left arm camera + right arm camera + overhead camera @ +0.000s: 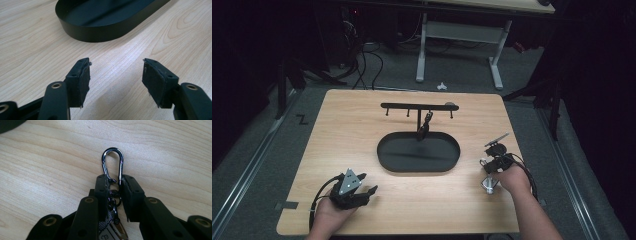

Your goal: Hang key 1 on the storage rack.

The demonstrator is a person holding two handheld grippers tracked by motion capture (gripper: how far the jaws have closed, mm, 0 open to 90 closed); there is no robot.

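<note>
A silver carabiner (113, 162) lies on the wooden table (362, 125), with a ring and a key fob (113, 231) attached behind it. My right gripper (115, 182) is shut on the carabiner's lower end; its loop sticks out past the fingertips. In the high view this gripper (492, 167) sits near the table's right edge, and the silvery fob (488, 184) shows beside it. My left gripper (116, 72) rests open near the front left of the table (362, 192), with nothing between its pads.
A black oval tray (418, 152) sits mid-table, and its wall (100, 32) is just ahead of the left gripper. From it rises a black rack with several hooks (419, 106); a dark keychain (426, 124) hangs from one. Another desk's legs stand beyond the table.
</note>
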